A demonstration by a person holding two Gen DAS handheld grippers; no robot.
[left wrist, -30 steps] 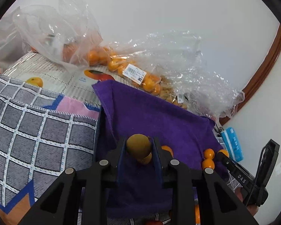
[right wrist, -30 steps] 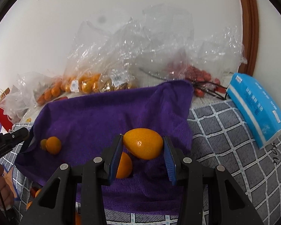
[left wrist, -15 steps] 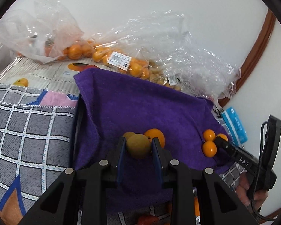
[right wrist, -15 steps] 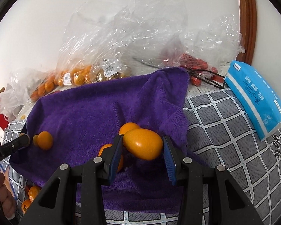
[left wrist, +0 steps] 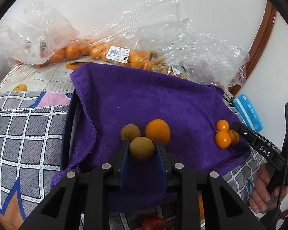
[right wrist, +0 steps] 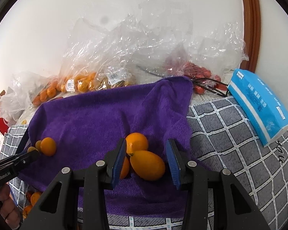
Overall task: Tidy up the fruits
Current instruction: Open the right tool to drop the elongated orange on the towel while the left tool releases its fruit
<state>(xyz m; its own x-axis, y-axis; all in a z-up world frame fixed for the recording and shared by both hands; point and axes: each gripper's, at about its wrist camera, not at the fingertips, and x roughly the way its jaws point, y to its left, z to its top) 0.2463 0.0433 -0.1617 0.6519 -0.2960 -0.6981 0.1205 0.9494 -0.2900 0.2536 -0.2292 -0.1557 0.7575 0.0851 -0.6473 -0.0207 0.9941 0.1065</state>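
A purple towel [left wrist: 155, 103] covers a tray, also in the right wrist view [right wrist: 98, 118]. My left gripper [left wrist: 142, 150] is shut on a brown-green round fruit [left wrist: 141, 148], low over the towel beside a second brown fruit [left wrist: 130, 132] and an orange [left wrist: 157, 131]. My right gripper [right wrist: 146, 160] is open around an oval orange fruit [right wrist: 147, 165] that lies on the towel, against a round orange [right wrist: 137, 142] and another one [right wrist: 124, 167]. This cluster shows in the left wrist view [left wrist: 223, 135].
Clear plastic bags of oranges [left wrist: 74, 50] and small fruits [right wrist: 82, 82] lie behind the towel. A bag of red fruits [right wrist: 199, 76] and a blue tissue pack [right wrist: 259, 105] are at the right. Checked grey cloth [right wrist: 230, 143] surrounds the tray.
My right gripper has opened and let the oval orange fruit down onto the towel next to the others. My left gripper has lowered its brown fruit toward the fruits on the towel.
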